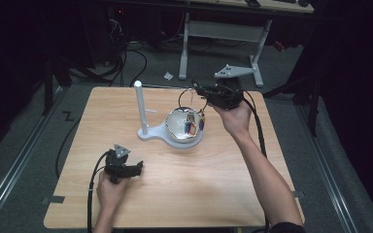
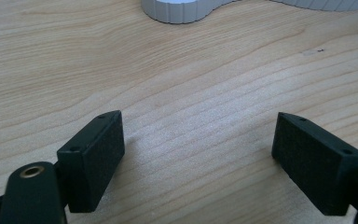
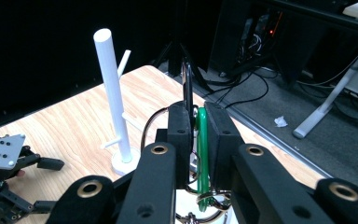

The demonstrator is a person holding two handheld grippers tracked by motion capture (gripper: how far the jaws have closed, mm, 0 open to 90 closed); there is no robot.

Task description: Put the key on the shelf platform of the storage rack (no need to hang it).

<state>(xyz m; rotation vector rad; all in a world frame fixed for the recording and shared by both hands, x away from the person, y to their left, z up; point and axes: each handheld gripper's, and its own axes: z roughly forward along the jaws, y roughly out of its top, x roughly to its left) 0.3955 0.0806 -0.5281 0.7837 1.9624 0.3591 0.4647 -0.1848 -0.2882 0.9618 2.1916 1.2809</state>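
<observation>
1. High view: the right gripper [image 1: 201,91] is hanging over the far rim of the steel bowl [image 1: 175,127], which is sitting on the white stand base [image 1: 151,133] near the middle of the wooden table [image 1: 175,194]. A bunch of keys on a wire ring [image 1: 194,104] is dangling from its jaws, with the coloured tags [image 1: 190,127] hanging just over or into the bowl; can't tell if they're touching it.
2. Right gripper view: the jaws are pressed together, pinching a green key tag [image 3: 202,140] and a dark flat piece [image 3: 187,86] that is sticking up above the pads. A metal split ring [image 3: 212,200] is hanging below.
3. The left gripper [image 1: 136,169] is resting low on the near left of the table, well apart from the bowl. Left gripper view: the jaws are standing spread wide with bare wood between them, holding nothing.
4. The white post [image 1: 139,104] with its side pegs is standing upright left of the bowl.
5. Handling, my read: the bunch is light, rigid pieces on a loose ring, so it is going to swing and rattle. Smooth plastic and metal are likely slippery; pinching a flat tag face-on, as now, looks the safest hold.
</observation>
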